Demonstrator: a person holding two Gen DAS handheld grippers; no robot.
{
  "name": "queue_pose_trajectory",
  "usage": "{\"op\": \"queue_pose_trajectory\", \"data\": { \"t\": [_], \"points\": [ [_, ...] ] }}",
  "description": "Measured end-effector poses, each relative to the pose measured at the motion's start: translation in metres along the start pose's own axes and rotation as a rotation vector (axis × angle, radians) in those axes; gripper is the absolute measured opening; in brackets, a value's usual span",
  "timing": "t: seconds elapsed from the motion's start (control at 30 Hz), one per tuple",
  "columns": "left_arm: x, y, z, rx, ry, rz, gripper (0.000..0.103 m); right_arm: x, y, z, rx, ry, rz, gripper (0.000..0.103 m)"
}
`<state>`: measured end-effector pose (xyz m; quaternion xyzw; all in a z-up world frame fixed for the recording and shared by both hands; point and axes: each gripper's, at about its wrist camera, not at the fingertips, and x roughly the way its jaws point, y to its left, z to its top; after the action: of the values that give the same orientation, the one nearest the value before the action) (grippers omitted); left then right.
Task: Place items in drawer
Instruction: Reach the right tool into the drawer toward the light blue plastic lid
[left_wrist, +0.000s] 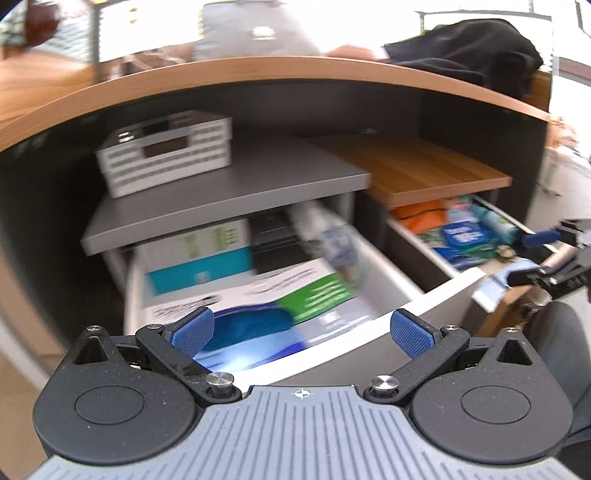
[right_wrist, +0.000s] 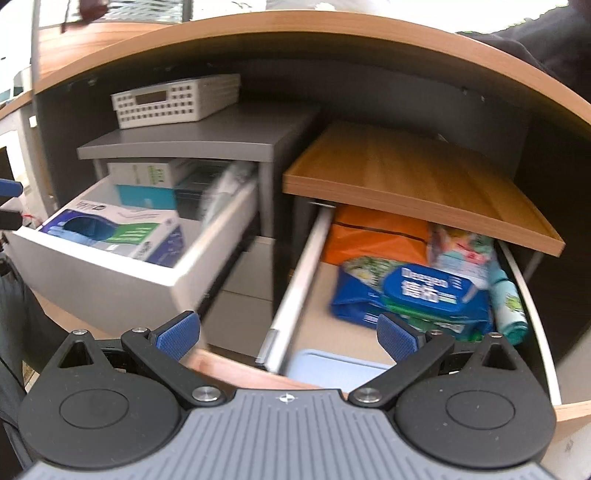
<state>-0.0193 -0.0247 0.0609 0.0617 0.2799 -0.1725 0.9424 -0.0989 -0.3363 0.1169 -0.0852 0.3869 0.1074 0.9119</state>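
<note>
Left gripper (left_wrist: 301, 334): spread, empty, poised over the white drawer (left_wrist: 424, 295), which is pulled out for loading and holds a glove box (left_wrist: 273, 310).
Right gripper (right_wrist: 288, 334): spread, empty, above the wooden drawer (right_wrist: 535, 295); wipes pack (right_wrist: 424, 295) and orange pouch (right_wrist: 373, 236) crowd it.
Behind: white basket (right_wrist: 177, 99) on the grey cabinet top.

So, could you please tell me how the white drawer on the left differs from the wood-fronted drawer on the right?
The white drawer holds boxes, with a glove box in front; the wood-fronted drawer holds soft packs, including a blue wipes pack and an orange pouch. The white drawer sits under a grey top, the other under a wooden top. Both are pulled open.
</note>
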Motion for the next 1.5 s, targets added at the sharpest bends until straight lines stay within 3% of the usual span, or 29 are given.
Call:
{"op": "queue_pose_trajectory", "data": {
  "t": [0.23, 0.4, 0.77, 0.93, 1.23, 1.5],
  "points": [
    [0.024, -0.028, 0.027, 0.024, -0.026, -0.131, 0.103, 0.007, -0.052, 0.008, -0.061, 0.086, -0.031, 0.103],
    [0.044, -0.055, 0.041, 0.049, -0.031, -0.231, 0.103, 0.022, -0.080, 0.014, -0.162, 0.168, -0.002, 0.103],
    [0.086, -0.113, 0.065, 0.115, 0.024, -0.360, 0.103, 0.074, -0.092, 0.021, -0.403, 0.350, 0.102, 0.102],
    [0.103, -0.131, 0.065, 0.131, 0.054, -0.394, 0.103, 0.100, -0.100, 0.026, -0.436, 0.401, 0.162, 0.102],
    [0.131, -0.141, 0.074, 0.133, 0.085, -0.431, 0.103, 0.142, -0.106, 0.022, -0.494, 0.552, 0.238, 0.089],
    [0.148, -0.141, 0.078, 0.126, 0.097, -0.436, 0.103, 0.159, -0.110, 0.022, -0.474, 0.608, 0.285, 0.088]
  ]
}}
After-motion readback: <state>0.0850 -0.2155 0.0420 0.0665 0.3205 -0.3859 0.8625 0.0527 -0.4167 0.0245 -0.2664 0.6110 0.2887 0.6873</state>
